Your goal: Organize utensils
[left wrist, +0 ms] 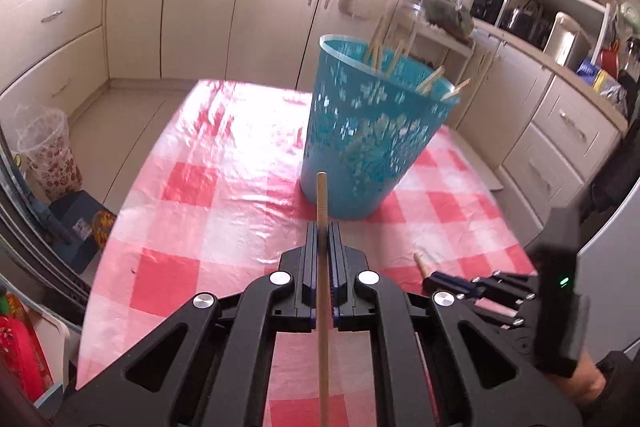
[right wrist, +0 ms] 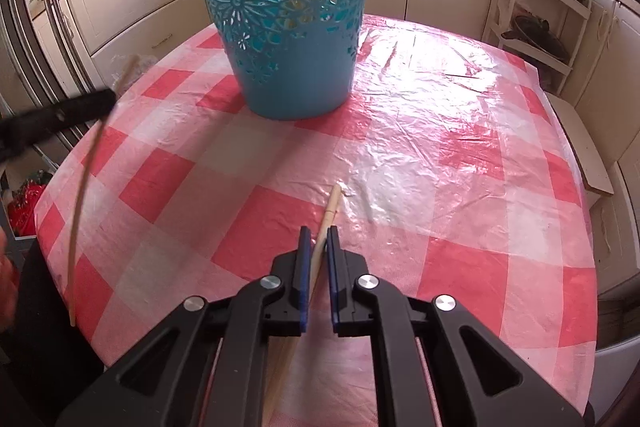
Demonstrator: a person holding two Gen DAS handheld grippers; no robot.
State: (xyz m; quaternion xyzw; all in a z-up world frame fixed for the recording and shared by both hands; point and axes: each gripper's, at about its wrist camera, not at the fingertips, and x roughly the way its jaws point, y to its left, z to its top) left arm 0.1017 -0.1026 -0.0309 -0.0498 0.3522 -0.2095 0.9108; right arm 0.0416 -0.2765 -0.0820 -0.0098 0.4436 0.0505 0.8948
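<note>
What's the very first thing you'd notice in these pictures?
The bright blue basket with flower-shaped holes, standing at the far part of the red-and-white checked tablecloth, with wooden chopsticks poking out of its top. Next, the black tongs close up: the left tongs pinch one chopstick aimed at the basket, and the right tongs pinch another chopstick low over the cloth.

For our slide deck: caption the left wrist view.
Left gripper clamps a chopstick before the blue basket.
</note>
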